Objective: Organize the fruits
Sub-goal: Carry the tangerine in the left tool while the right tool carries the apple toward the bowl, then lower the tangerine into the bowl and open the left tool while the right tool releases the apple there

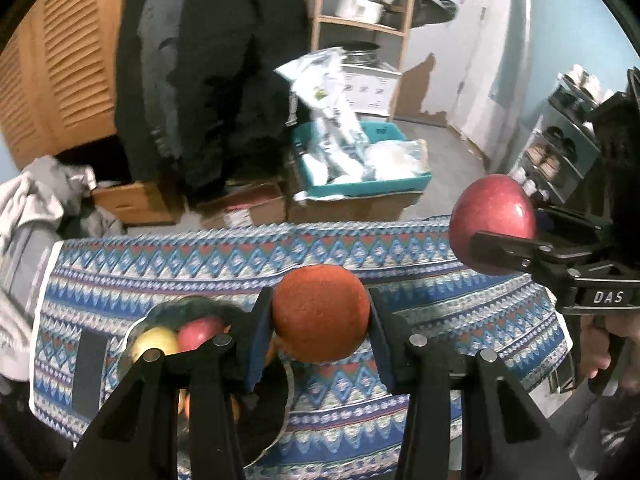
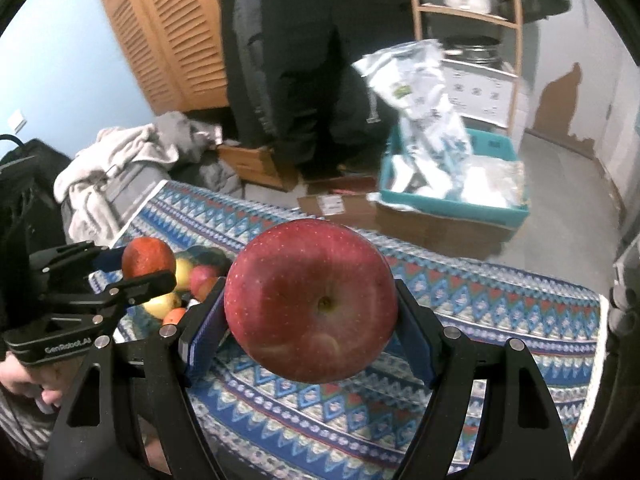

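Observation:
My left gripper [image 1: 320, 314] is shut on an orange [image 1: 321, 312] and holds it above the patterned cloth, just right of a dark bowl [image 1: 192, 308] with a yellow apple [image 1: 156, 342], a red apple [image 1: 200, 330] and other fruit. My right gripper [image 2: 312, 304] is shut on a large red apple [image 2: 311, 300], held above the cloth. The right gripper and its apple [image 1: 494, 224] show at the right of the left wrist view. The left gripper with the orange [image 2: 148, 258] shows at the left of the right wrist view, over the bowl [image 2: 208, 260].
The table wears a blue patterned cloth [image 1: 360, 392]. Beyond its far edge are cardboard boxes [image 1: 248, 208], a teal crate [image 1: 400, 184] with plastic bags, a wooden shelf [image 1: 360, 20] with pots, and a clothes pile [image 2: 120, 160] at the left.

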`<state>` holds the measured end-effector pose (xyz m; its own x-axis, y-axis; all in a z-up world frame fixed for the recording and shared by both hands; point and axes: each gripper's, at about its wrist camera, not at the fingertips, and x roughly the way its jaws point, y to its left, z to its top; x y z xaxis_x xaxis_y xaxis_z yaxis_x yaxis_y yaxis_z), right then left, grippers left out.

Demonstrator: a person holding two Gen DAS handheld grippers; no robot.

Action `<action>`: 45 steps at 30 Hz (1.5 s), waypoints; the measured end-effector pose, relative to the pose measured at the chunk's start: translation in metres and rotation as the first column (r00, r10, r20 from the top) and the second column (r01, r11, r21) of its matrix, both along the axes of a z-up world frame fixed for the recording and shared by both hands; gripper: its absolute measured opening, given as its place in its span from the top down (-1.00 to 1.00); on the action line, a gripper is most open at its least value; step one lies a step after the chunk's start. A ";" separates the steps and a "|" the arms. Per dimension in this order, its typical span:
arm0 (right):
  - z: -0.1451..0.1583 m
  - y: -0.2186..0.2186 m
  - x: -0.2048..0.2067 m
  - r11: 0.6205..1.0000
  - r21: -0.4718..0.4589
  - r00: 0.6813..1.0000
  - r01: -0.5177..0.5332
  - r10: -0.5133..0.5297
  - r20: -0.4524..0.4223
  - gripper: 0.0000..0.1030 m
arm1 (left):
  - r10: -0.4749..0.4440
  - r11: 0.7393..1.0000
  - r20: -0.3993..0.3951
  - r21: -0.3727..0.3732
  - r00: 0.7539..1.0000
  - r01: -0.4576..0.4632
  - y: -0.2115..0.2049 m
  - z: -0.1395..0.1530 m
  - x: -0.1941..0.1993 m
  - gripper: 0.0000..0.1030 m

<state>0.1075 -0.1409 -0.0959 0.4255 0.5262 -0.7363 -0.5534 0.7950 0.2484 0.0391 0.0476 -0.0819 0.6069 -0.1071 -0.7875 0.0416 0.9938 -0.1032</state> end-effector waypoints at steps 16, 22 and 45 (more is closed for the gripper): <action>-0.024 0.092 0.005 0.987 -0.009 0.984 -0.161 0.160 -0.076 -0.50 | 0.165 0.986 -0.097 -0.019 0.981 -0.168 0.090 -0.042 -0.030 0.12; -0.047 0.133 0.000 0.972 -0.027 0.966 -0.233 0.228 -0.124 -0.50 | 0.200 0.979 -0.136 -0.009 0.970 -0.203 0.112 -0.063 -0.035 0.12; -0.132 0.213 -0.038 0.897 -0.149 0.884 -0.416 0.361 -0.297 -0.50 | 0.230 0.972 -0.321 0.031 0.919 -0.232 0.143 -0.143 -0.058 0.12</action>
